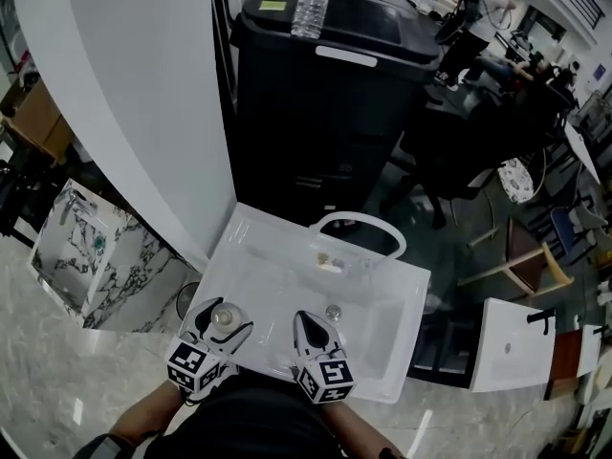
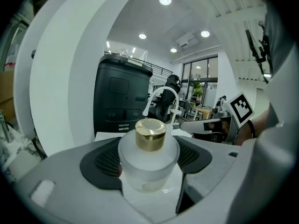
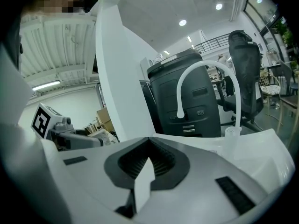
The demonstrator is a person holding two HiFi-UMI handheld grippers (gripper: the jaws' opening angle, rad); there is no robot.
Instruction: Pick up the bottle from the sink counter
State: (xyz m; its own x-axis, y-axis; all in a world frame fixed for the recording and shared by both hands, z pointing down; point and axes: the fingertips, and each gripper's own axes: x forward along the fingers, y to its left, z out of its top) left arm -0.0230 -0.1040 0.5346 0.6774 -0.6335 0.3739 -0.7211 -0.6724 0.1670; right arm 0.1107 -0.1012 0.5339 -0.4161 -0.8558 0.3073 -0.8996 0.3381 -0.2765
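Bottle (image 2: 149, 164), frosted glass with gold cap, upright between the pads of the left tongs (image 1: 224, 325), clamped on both sides of its body. Position: near-left rim of white sink (image 1: 402, 295), beside the marble table (image 1: 38, 352); contact with surface beneath not discernible. Right tongs (image 3: 148, 155) clenched, pads together, nothing held, just beside the left pair. Arched white faucet (image 3: 180, 99) at far side; black bin (image 1: 325, 94) behind, plastic water bottle (image 1: 312, 3) on top.
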